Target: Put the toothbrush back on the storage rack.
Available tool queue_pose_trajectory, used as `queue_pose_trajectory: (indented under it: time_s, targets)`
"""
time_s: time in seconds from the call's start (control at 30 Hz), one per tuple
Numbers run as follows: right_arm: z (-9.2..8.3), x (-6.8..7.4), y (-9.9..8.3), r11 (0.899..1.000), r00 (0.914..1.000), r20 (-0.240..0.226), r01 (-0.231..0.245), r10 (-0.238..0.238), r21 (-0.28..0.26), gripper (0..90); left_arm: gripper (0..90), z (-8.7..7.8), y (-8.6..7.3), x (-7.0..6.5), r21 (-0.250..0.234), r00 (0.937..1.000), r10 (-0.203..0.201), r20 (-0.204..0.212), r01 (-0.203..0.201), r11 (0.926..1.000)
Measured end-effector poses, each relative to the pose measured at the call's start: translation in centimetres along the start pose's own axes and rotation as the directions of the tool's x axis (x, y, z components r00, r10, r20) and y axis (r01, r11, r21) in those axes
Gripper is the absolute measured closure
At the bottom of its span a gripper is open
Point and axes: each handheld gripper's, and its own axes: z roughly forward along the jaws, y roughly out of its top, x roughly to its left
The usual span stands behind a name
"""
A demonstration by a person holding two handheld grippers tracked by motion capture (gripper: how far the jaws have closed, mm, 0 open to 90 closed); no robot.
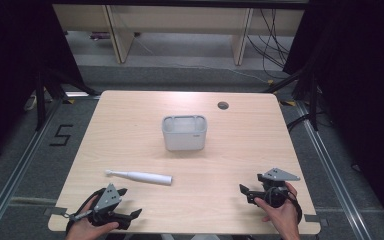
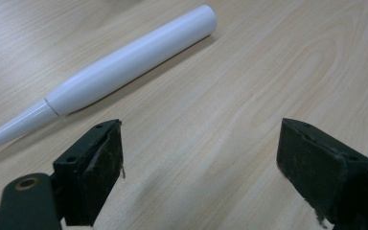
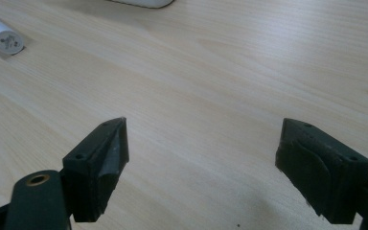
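Note:
A white electric toothbrush (image 1: 139,176) lies flat on the wooden table (image 1: 130,125), brush head to the left. In the left gripper view its handle (image 2: 129,60) runs diagonally just beyond my jaws. My left gripper (image 1: 131,202) rests near the front left edge, a short way in front of the toothbrush, open with nothing between its jaws (image 2: 201,167). My right gripper (image 1: 250,185) sits at the front right, open and empty (image 3: 201,167); the toothbrush's flat end (image 3: 7,42) shows far left in its view. A grey rectangular bin (image 1: 184,132) stands at the table's middle.
A round cable hole (image 1: 223,105) sits near the table's back right. Beyond the back edge are floor, furniture legs and cables. Bare tabletop lies between the two grippers and around the bin.

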Motion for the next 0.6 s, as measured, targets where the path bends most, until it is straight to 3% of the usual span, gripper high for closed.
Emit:
queue_pose_trajectory:
  time_s: [0.13,0.23,0.6]
  targets:
    - [0.08,0.02,0.0,1.0,0.9999,-0.011,-0.005,0.005,0.003,19.2,15.8,0.02,0.08,0.22,0.004,0.9998,0.018,-0.004,-0.018,0.9998]
    - [0.15,0.05,0.01,1.0,0.9996,-0.023,-0.014,0.014,0.006,19.2,15.8,0.1,-0.03,0.03,0.001,1.0,0.002,-0.007,-0.002,1.0]
    - [0.22,0.0,-0.04,1.0,0.9998,-0.015,0.009,-0.009,-0.002,19.4,15.8,0.13,-0.02,0.0,-0.006,1.0,0.006,-0.002,-0.006,1.0]
